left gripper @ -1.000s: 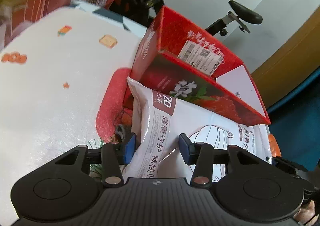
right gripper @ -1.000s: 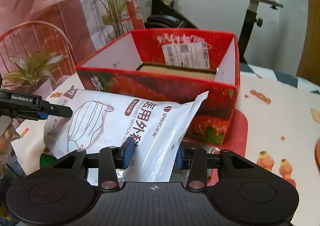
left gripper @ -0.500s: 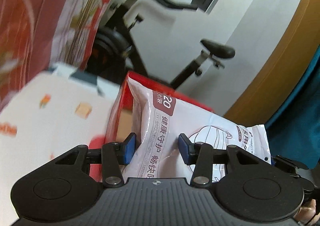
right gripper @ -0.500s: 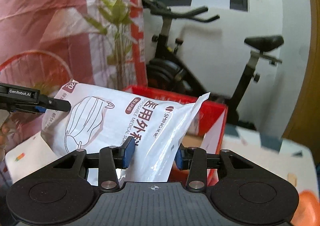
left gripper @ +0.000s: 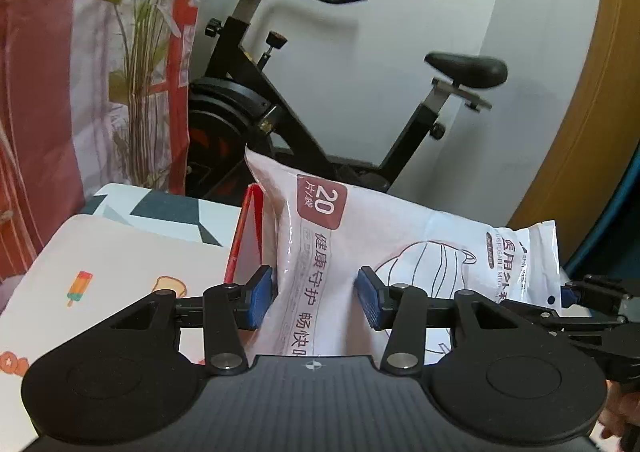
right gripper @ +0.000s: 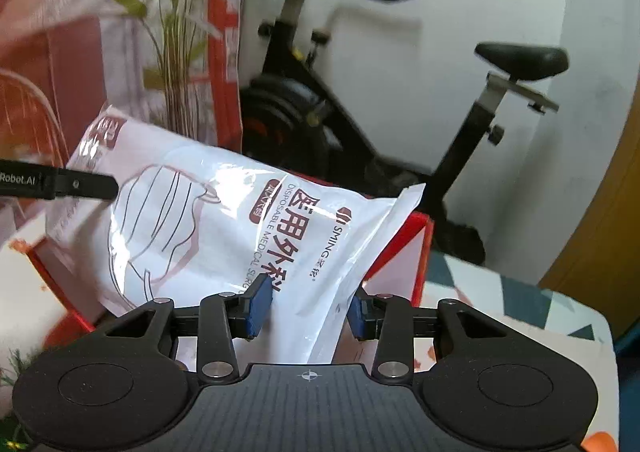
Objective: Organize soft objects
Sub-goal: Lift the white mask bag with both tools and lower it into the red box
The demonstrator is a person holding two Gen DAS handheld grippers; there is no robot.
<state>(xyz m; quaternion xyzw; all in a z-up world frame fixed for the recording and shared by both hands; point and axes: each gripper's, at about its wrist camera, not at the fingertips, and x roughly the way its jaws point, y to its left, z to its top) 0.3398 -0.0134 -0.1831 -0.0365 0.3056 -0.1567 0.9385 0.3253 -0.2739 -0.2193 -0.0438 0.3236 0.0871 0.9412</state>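
A white plastic packet of disposable masks [left gripper: 400,236] hangs in the air between both grippers. My left gripper [left gripper: 316,296] is shut on the packet's end with the "20" label, its blue pads pressing either side. My right gripper [right gripper: 306,308] is shut on the opposite end of the packet [right gripper: 200,220], near the sealed edge. Each gripper appears in the other's view: the right gripper [left gripper: 580,292] at the far right, the left gripper [right gripper: 80,184] at the far left. Below and behind the packet sits the open red strawberry-print box [right gripper: 420,252], mostly hidden; only one red wall [left gripper: 248,236] shows in the left wrist view.
The table [left gripper: 120,252] wears a white cloth with small cartoon prints. Behind it stand a black exercise bike [left gripper: 320,104], a potted green plant [left gripper: 140,52] and a red-and-white curtain [left gripper: 36,92]. A wooden door [left gripper: 592,112] lies to the right.
Both grippers have lifted the mask packet up off the table and carried it toward the red box. The box has dropped low in both views and is now mostly covered by the packet.
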